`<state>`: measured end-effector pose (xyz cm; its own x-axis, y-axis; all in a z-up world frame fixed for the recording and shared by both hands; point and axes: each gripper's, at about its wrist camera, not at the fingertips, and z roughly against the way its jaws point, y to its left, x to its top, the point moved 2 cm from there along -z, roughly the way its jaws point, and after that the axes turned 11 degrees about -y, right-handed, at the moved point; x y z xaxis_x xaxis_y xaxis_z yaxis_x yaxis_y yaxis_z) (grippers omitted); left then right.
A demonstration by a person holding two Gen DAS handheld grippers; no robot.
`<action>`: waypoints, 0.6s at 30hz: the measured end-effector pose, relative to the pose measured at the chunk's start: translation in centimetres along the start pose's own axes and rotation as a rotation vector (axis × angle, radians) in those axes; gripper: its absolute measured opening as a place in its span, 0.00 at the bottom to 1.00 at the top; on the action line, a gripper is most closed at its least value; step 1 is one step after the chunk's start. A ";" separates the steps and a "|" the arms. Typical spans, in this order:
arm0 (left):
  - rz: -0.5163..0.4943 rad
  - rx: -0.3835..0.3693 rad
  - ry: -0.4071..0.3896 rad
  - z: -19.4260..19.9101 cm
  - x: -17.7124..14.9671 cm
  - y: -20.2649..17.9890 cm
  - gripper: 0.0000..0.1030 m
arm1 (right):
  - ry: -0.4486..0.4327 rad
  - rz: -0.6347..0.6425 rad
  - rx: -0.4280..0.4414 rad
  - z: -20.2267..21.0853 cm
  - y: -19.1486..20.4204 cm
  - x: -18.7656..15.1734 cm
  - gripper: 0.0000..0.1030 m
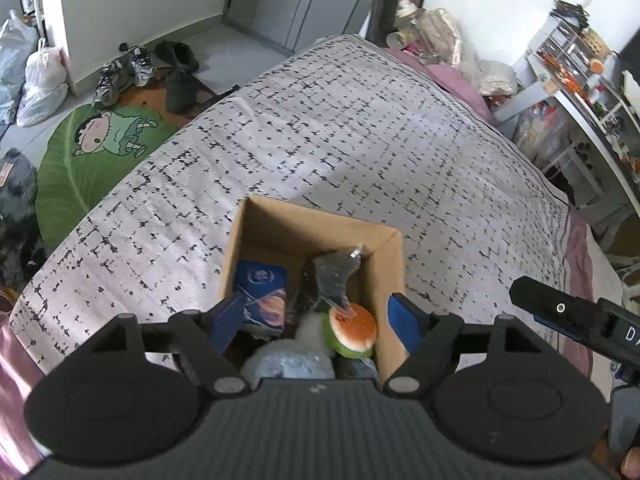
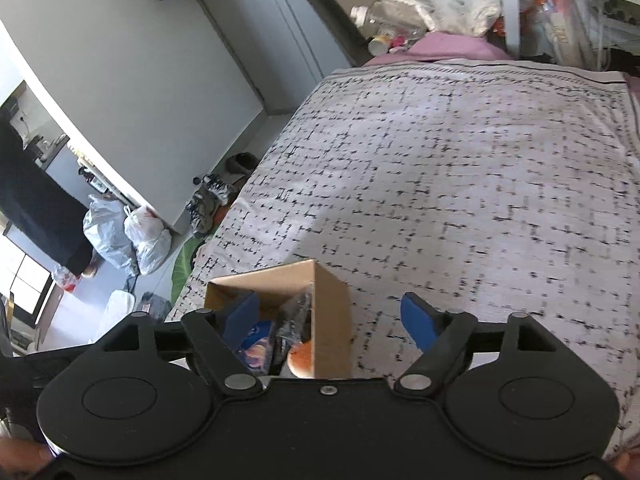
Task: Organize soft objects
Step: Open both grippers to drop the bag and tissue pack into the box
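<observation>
Cardboard box (image 1: 384, 280) stands open on the bed, on a white bedspread (image 1: 320, 140) with a black broken-line pattern. Inside the box lie soft things packed close together: a blue packet (image 1: 262, 284) with a round emblem at the left wall, a dark item in clear plastic wrap (image 1: 332, 276) in the middle, a round toy (image 1: 352, 330) with an orange face and a green rim in front of the wrap, and a pale grey-blue plush (image 1: 288, 362) at the near edge. The left gripper (image 1: 316, 318) hangs above the box with its jaws released and spread wide, one blue pad on each side of the contents, holding nothing. The right gripper (image 2: 334, 316) is also released and empty; its jaws stand wide apart over the right wall of the box (image 2: 330, 320). Beside the bed, on the floor, lies a green leaf-shaped rug (image 1: 80, 160), and shoes (image 1: 124, 72) stand beyond it.
</observation>
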<state>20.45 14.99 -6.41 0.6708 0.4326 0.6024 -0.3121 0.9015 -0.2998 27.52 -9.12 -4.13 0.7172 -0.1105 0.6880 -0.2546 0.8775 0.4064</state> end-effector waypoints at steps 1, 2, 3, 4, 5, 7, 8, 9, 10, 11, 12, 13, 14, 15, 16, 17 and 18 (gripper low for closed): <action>-0.001 -0.004 0.000 0.3 -0.2 -0.3 0.76 | -0.006 -0.003 -0.002 0.5 -0.3 0.0 0.81; -0.003 -0.007 -0.002 0.6 -0.3 -0.5 0.76 | -0.012 -0.005 -0.006 1.0 -0.6 -0.1 0.82; -0.007 -0.010 -0.005 0.8 -0.5 -0.8 0.77 | -0.022 -0.004 -0.012 1.6 -0.9 -0.1 0.84; -0.013 -0.010 -0.008 1.2 -0.7 -1.1 0.79 | -0.028 -0.003 -0.018 2.0 -1.1 -0.1 0.86; -0.017 -0.010 -0.010 1.5 -0.9 -1.4 0.83 | -0.033 -0.001 -0.025 2.5 -1.3 0.0 0.87; -0.019 -0.014 -0.021 2.2 -1.3 -1.9 0.85 | -0.049 0.004 -0.033 3.6 -1.7 -0.1 0.97; -0.021 -0.018 -0.028 2.6 -1.5 -2.2 0.86 | -0.059 0.008 -0.040 4.2 -1.9 -0.1 1.00; -0.021 -0.022 -0.034 2.9 -1.7 -2.4 0.90 | -0.071 0.013 -0.050 4.7 -2.1 -0.2 1.00; -0.025 -0.028 -0.042 3.3 -1.9 -2.6 0.92 | -0.081 0.020 -0.060 5.3 -2.2 -0.2 1.00; -0.031 -0.033 -0.049 3.6 -2.1 -2.9 0.93 | -0.085 0.024 -0.064 5.7 -2.5 -0.3 1.00; -0.038 -0.034 -0.057 4.0 -2.4 -3.2 0.94 | -0.089 0.023 -0.067 6.1 -2.7 -0.4 1.00; -0.041 -0.034 -0.065 4.3 -2.5 -3.4 0.94 | -0.094 0.020 -0.070 6.6 -3.0 -0.4 1.00; -0.041 -0.035 -0.070 4.7 -2.7 -3.6 0.96 | -0.098 0.019 -0.073 7.0 -3.2 -0.5 1.00; -0.039 -0.039 -0.073 5.0 -2.8 -3.8 0.99 | -0.101 0.021 -0.076 7.4 -3.4 -0.6 1.00; -0.037 -0.045 -0.076 5.4 -3.1 -4.0 0.99 | -0.106 0.024 -0.080 7.9 -3.6 -0.7 1.00; -0.038 -0.047 -0.078 5.6 -3.2 -4.1 0.99 | -0.111 0.027 -0.083 8.4 -3.7 -0.9 1.00; -0.043 -0.047 -0.082 6.0 -3.4 -4.3 0.99 | -0.116 0.029 -0.086 8.8 -3.8 -1.0 1.00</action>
<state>15.49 9.74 -2.72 0.6250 0.3952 0.6732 -0.2510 0.9183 -0.3061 22.09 -16.52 -1.04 0.6293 -0.1336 0.7656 -0.2141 0.9172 0.3361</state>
